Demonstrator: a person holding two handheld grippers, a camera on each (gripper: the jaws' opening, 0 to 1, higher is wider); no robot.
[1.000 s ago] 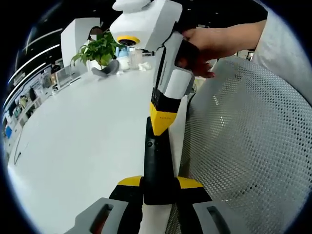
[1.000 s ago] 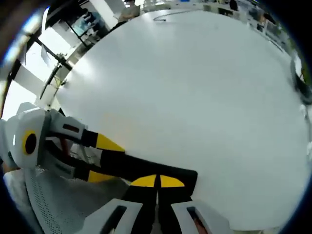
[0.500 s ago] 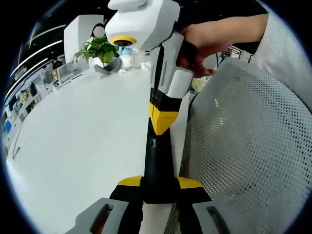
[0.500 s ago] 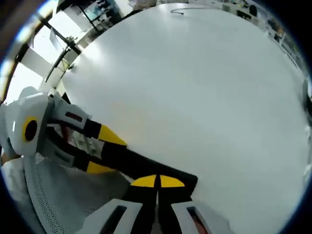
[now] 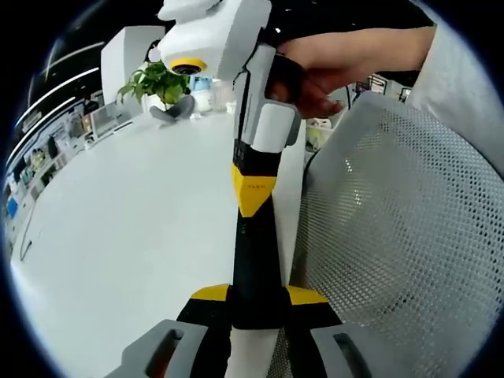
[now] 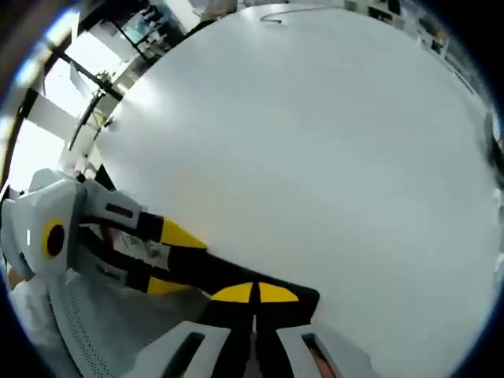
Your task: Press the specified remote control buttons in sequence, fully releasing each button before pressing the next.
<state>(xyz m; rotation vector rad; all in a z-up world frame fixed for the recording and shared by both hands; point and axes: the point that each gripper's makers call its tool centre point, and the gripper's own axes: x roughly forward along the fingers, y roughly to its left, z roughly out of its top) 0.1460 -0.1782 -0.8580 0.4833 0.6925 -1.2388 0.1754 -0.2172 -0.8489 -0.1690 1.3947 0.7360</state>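
Item: white table [image 6: 315,142], mesh chair back [image 5: 402,236], two grippers, one black remote control [image 5: 253,268]

Largest first: the table spreads wide and bare; the chair back stands beside its edge. The left gripper [image 5: 257,303] grasps the remote at its near end, jaws clamped on its sides. Its long axis runs straight away from those jaws toward the right gripper [image 5: 250,193], whose yellow tips are closed together and meet the remote's face, so the right is the pressing tool. Remote: slim, dark, matte, buttons too small to tell
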